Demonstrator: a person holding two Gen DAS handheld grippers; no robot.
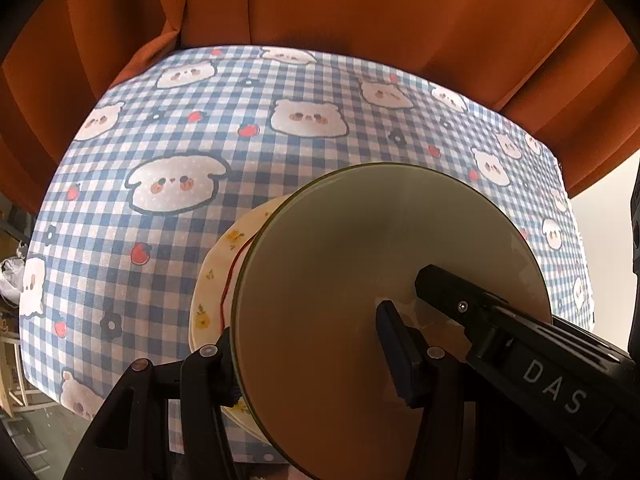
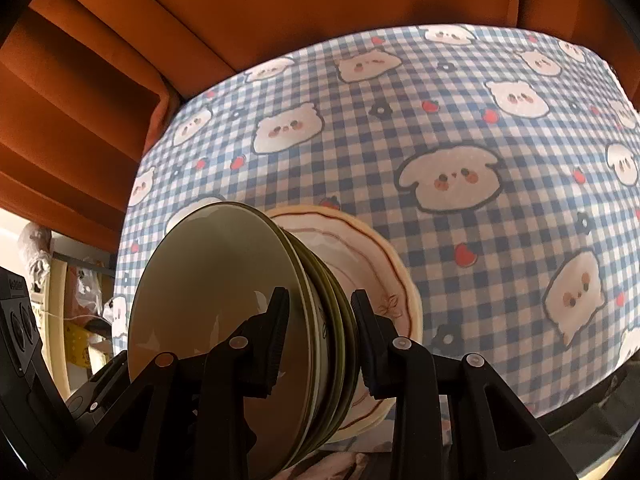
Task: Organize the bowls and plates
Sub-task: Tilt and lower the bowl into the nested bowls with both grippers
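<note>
A stack of nested green bowls (image 1: pixel 360 248) rests on a cream plate (image 1: pixel 218 280) with yellow flowers and a red line. The stack hangs tilted above the checked tablecloth (image 1: pixel 180 140). My left gripper (image 1: pixel 308 332) is shut on its near edge, one finger inside the top bowl and the other outside the plate. A finger (image 1: pixel 452 292) of my right gripper reaches into the bowl from the right. In the right wrist view the bowls (image 2: pixel 208 292) appear side-on, and my right gripper (image 2: pixel 322 320) is shut on their rims, with the cream plate (image 2: pixel 384 272) behind.
The blue-and-white cloth (image 2: pixel 460 128) with bear faces covers the whole table. An orange curtain (image 1: pixel 360 12) hangs behind the far edge. Cluttered shelves (image 2: pixel 76 300) stand off the table's left side, and part of the left gripper's body (image 2: pixel 18 320) shows there.
</note>
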